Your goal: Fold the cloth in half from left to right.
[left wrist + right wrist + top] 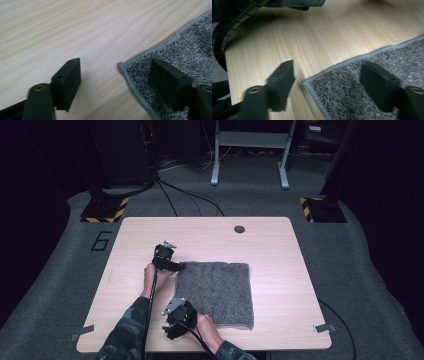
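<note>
We see a grey mat (216, 292) lying flat on the wooden table (210, 232), a little toward the near right of the tabletop, with its stitched border showing all round.

The left gripper (176, 266) sits at the mat's far left corner, held in the person's left hand (152, 274). In the left gripper view (117, 82) its jaws stand apart: one black jaw is over bare wood, the other over the speckled pile, and the rounded corner of the mat (160, 75) lies between them. The pads do not press on the cloth (the gap on either side of the hem is plain), so the jaws are open around the corner, gripping nothing.

The right gripper (175, 317) is at the mat's near left corner, in the right hand (206, 327), close to the table's front edge. In the right gripper view (328, 82) we see the same arrangement: one jaw over the wood, the other above the pile, the corner of the mat (362, 85) between them and untouched by either pad. That picture is slightly blurred, yet the open gap is clear.

A small dark round plug (239, 229) sits in the table near its far edge, well apart from the mat. Camouflage-patterned sleeves (125, 332) come in from the bottom.
</note>
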{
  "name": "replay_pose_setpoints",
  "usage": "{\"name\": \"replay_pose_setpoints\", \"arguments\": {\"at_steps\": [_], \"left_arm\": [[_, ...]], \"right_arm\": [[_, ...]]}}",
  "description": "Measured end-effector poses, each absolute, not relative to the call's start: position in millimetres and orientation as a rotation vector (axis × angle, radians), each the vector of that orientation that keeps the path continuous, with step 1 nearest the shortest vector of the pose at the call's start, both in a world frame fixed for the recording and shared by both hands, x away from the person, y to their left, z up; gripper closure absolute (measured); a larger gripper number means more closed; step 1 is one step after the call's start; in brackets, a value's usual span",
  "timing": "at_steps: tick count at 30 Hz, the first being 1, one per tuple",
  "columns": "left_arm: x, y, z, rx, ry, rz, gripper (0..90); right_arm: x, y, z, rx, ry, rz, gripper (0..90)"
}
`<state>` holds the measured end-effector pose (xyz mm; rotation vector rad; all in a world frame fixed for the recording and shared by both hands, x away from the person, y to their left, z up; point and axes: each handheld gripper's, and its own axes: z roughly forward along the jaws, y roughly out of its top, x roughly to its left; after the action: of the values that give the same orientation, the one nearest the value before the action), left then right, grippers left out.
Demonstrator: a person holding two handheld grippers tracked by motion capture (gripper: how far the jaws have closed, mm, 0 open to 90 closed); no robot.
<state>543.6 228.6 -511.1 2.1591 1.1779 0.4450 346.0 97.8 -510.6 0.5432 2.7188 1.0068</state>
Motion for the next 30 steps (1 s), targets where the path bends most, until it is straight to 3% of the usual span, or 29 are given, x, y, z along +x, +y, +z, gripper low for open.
{"name": "replay_pose_setpoints", "arguments": {"at_steps": [7,19,25,30], "left_arm": [[544,225,-514,2.173,1.133,0.451,38.4],[539,221,-512,2.190,1.066,0.431,70.9],[538,222,-513,2.177,1.061,0.430,84.3],[537,221,-513,2.194,1.050,0.429,87.5]], "right_arm": [[345,100,-513,0.586,2.706,0.983,46.3],[345,93,-514,0.630,2.706,1.018,72.2],[346,90,-514,0.653,2.702,1.028,79.4],[346,89,-515,0.672,2.691,1.035,82.4]]}}
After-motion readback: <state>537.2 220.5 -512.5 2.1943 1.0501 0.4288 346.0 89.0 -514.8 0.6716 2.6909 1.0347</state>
